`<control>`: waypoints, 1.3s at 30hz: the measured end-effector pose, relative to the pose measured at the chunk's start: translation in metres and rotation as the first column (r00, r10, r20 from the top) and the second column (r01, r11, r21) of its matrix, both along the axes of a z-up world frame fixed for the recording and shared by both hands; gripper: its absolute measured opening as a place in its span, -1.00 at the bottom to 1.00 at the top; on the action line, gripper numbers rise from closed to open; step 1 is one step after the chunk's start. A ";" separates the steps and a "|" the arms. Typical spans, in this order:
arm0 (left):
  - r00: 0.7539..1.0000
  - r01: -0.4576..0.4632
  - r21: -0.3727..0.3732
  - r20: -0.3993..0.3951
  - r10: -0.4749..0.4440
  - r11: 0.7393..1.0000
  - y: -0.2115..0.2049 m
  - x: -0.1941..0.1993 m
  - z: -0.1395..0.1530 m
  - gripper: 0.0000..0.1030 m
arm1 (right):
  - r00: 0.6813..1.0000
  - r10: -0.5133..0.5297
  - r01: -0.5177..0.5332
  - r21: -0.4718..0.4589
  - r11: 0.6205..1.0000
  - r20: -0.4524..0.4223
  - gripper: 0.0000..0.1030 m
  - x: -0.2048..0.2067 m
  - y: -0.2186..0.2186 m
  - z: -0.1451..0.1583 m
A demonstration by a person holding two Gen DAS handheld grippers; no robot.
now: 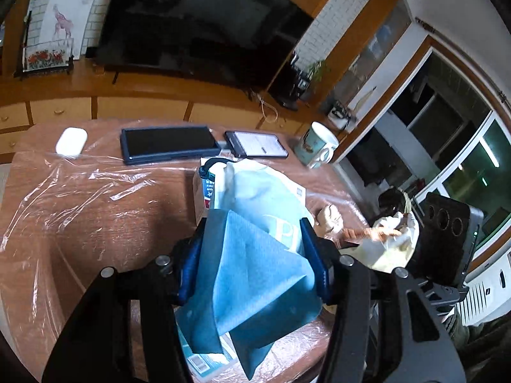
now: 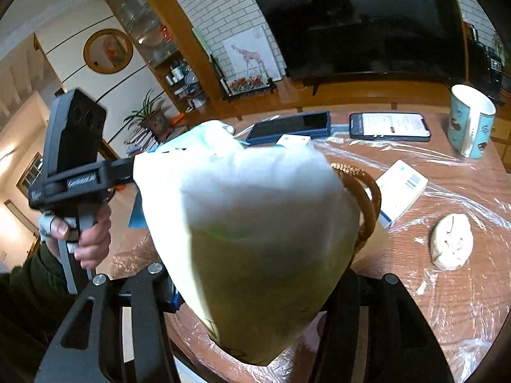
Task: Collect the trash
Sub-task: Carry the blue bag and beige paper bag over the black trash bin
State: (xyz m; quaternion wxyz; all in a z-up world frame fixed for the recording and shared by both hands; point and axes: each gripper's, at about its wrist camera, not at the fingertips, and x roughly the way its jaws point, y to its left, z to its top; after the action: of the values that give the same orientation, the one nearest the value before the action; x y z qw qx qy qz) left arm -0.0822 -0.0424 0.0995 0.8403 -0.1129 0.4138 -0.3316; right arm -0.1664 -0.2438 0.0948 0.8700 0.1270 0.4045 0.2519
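Note:
My left gripper (image 1: 254, 260) is shut on a blue fabric bag (image 1: 249, 274) and holds it up over the table; the bag's pale blue side (image 1: 265, 198) stands open ahead. My right gripper (image 2: 252, 290) is shut on a white and pale-green bag (image 2: 252, 223) whose fabric fills the middle of the right wrist view and hides the fingers. That bag shows in the left wrist view (image 1: 394, 244) to the right, with a beaded brown handle (image 2: 367, 198). A crumpled white tissue (image 2: 452, 242) lies on the table at right. A beige crumpled scrap (image 1: 330, 218) lies beside the blue bag.
The wooden table (image 1: 80, 223) is covered with clear plastic film. On it are a white mouse (image 1: 72, 140), a dark tablet (image 1: 169, 143), a phone (image 1: 255, 148), a mug (image 1: 319, 148), small boxes (image 2: 400, 188). A TV (image 1: 204, 25) stands behind on a cabinet.

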 end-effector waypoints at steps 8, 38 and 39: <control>0.999 -0.043 -0.011 0.004 0.043 0.999 0.013 -0.023 -0.001 0.07 | 0.999 -0.045 0.044 0.049 0.998 0.021 0.02 -0.011 -0.014 0.010; 0.996 -0.084 0.061 0.021 0.083 0.995 -0.024 -0.203 -0.005 0.08 | 1.000 0.011 -0.011 0.060 0.998 -0.012 0.01 -0.169 -0.077 -0.002; 0.997 -0.081 0.065 0.017 0.080 0.995 -0.026 -0.207 -0.007 0.08 | 1.000 0.016 -0.015 0.057 0.998 -0.019 0.01 -0.172 -0.077 -0.005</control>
State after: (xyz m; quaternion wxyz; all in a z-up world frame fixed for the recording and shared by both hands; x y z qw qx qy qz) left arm -0.2891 -0.0680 0.0922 0.8590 -0.0995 0.4137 -0.2846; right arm -0.3385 -0.3211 0.0901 0.8600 0.1509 0.4064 0.2691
